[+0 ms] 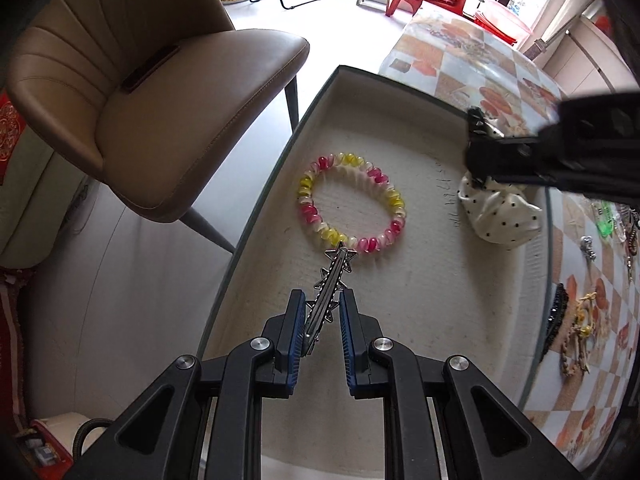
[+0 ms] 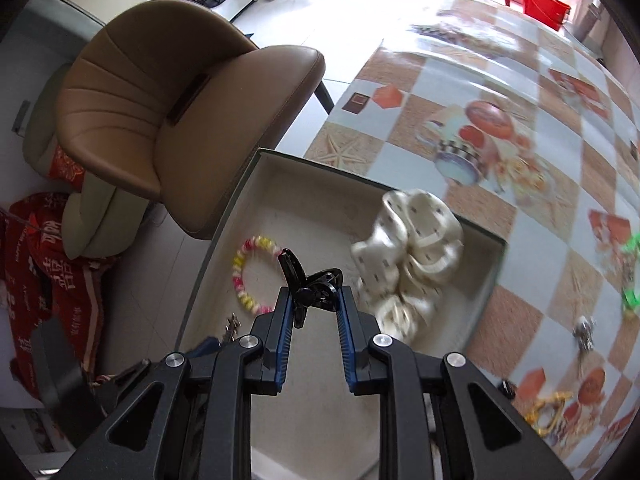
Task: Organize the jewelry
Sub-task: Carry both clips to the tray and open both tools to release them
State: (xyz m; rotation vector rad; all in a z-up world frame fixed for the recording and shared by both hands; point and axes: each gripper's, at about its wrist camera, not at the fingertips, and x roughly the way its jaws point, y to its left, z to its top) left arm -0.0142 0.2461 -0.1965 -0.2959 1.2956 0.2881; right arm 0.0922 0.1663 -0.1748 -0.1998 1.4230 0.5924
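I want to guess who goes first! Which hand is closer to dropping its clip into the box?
Probably the left. The left gripper holds the silver star clip low over the box, beside the bead bracelet. The right gripper carries its black clip seemingly higher.

A table (image 1: 460,60) covered in a checked orange, blue and white cloth with printed pictures is filling the right half of both views, its near corner showing at upper centre. A shallow open box (image 1: 384,80) with a pale lining is sitting directly on it at its left edge, taking up the centre of each frame. Small trinkets are lying straight on the cloth at the right edge: a green piece (image 1: 607,222), a small silvery piece (image 1: 588,246), a black comb-like clip (image 1: 554,320) and a yellowish tangle (image 1: 580,332).
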